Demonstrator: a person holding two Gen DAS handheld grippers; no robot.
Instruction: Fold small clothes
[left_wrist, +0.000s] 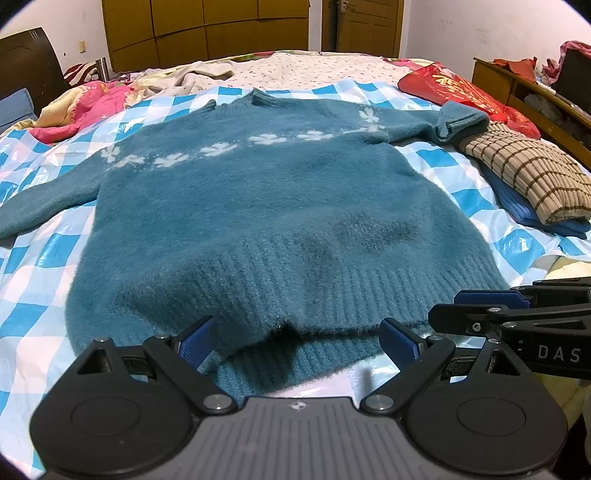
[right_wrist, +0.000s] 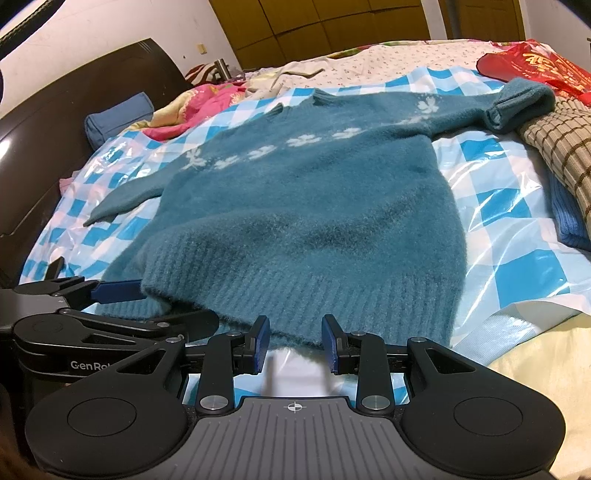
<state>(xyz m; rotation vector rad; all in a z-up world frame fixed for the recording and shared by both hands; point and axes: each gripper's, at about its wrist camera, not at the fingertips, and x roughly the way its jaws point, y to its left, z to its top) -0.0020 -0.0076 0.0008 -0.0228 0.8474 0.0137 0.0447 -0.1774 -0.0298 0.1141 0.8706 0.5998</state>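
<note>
A fluffy teal sweater with a row of white flowers lies spread front-up on a blue-and-white checked plastic sheet, with the ribbed hem nearest me. Its left sleeve lies stretched out; the right sleeve's cuff rests on a folded pile. My left gripper stands wide open at the hem, whose edge lies between the blue pads without touching them. My right gripper is open with a narrower gap just short of the hem, only plastic sheet showing between its pads. Each gripper shows in the other's view: right, left.
A folded beige checked garment lies on a blue one at the right. A red bag sits behind it, and a wooden shelf beyond. Pink bedding, a blue pillow and a dark headboard are at the left.
</note>
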